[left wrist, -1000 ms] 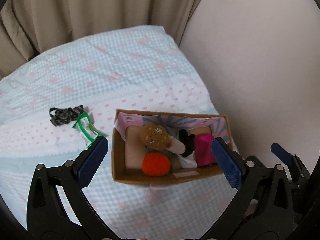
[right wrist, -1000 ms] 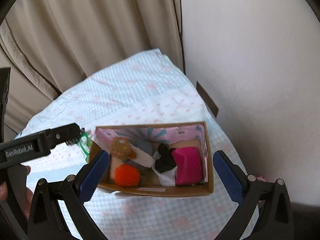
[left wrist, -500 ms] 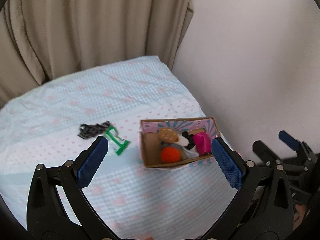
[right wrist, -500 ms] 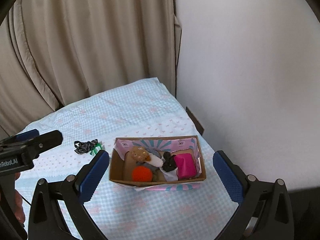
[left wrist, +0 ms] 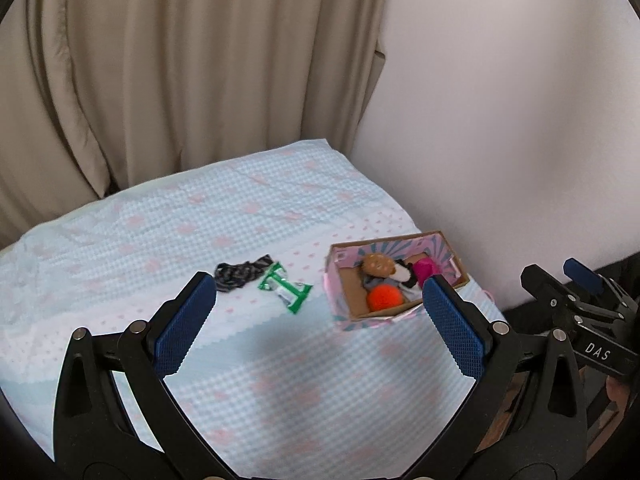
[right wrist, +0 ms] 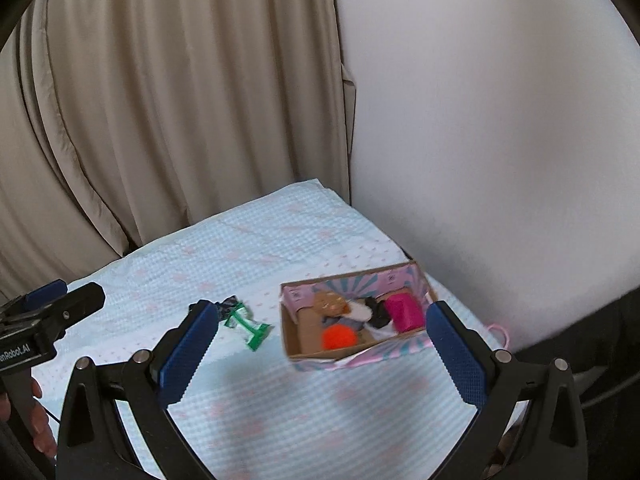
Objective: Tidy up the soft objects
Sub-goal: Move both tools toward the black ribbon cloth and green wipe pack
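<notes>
Two items lie outside the cardboard box (left wrist: 394, 278): a crumpled dark patterned cloth (left wrist: 240, 271) and, just beside it on the box side, a green-and-white packet (left wrist: 285, 287). Both rest on the bedcover (left wrist: 280, 380), apart from the box. The cloth looks light and limp; it would likely bunch and drape when lifted, so a pinch at its heaped middle seems the surest hold. The packet looks like thin, glossy film, probably slippery and crinkly, best taken across its narrow waist, not by a flared end.

Inside the box sit a brown plush face (left wrist: 377, 265), an orange fuzzy ball (left wrist: 385, 297), a magenta block-shaped piece (left wrist: 427, 271) and some black-and-white fabric (left wrist: 405, 276), crowded together and touching. All appear squashy and light. The box has plain brown walls inside and pink-and-teal print outside.

The bedcover is a soft, waffle-textured pale blue with pink hearts; beige curtains and a plain wall stand behind.

The left gripper (left wrist: 320, 322) hovers above the cover with its blue textured pads spread wide, holding nothing. The right gripper (right wrist: 322, 350) is likewise wide apart and empty.
</notes>
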Demonstrator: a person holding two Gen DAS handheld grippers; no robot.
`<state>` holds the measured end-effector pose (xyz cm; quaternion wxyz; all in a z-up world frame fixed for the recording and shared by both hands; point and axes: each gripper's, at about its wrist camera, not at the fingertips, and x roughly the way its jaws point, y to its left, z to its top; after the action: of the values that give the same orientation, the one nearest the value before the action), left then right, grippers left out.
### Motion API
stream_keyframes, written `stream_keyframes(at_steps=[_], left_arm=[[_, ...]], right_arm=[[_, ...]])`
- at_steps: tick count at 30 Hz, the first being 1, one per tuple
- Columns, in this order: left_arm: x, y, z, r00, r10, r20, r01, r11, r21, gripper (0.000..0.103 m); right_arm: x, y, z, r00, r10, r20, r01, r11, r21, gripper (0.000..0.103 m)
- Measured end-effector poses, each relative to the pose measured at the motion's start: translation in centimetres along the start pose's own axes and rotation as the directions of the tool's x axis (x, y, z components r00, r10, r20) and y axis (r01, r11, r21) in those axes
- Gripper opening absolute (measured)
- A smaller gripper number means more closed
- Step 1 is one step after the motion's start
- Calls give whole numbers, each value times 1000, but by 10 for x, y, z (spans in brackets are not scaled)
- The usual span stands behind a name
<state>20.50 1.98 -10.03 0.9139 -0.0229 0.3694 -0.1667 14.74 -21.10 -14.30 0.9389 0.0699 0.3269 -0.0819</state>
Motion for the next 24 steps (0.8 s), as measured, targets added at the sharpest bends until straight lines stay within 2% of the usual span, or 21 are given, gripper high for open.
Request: stream_keyframes(at_steps=[6,11,15,17,24], left_arm=[[17,55,0,999,-27,-18,28,999,20,103],[55,97,-1,999,-13,-45,15,999,40,103],[103,128,-8,996,-10,-90,13,999,37,103],[129,141,-14,993,-26,-118,29,999,27,103],[234,159,-33,984,-30,-174,49,993,104,103]], right_arm=[[13,49,-9,1000,13,4,-13,1000,27,103],[45,85,-18,999,41,7,-42,999,26,103],[81,112,-28,998,56,2,-56,998,-14,103],[103,125,-36,1000,24,-9,-24,999,-48,103],[195,143,-71,996,44,-76,-55,987,-148,103]])
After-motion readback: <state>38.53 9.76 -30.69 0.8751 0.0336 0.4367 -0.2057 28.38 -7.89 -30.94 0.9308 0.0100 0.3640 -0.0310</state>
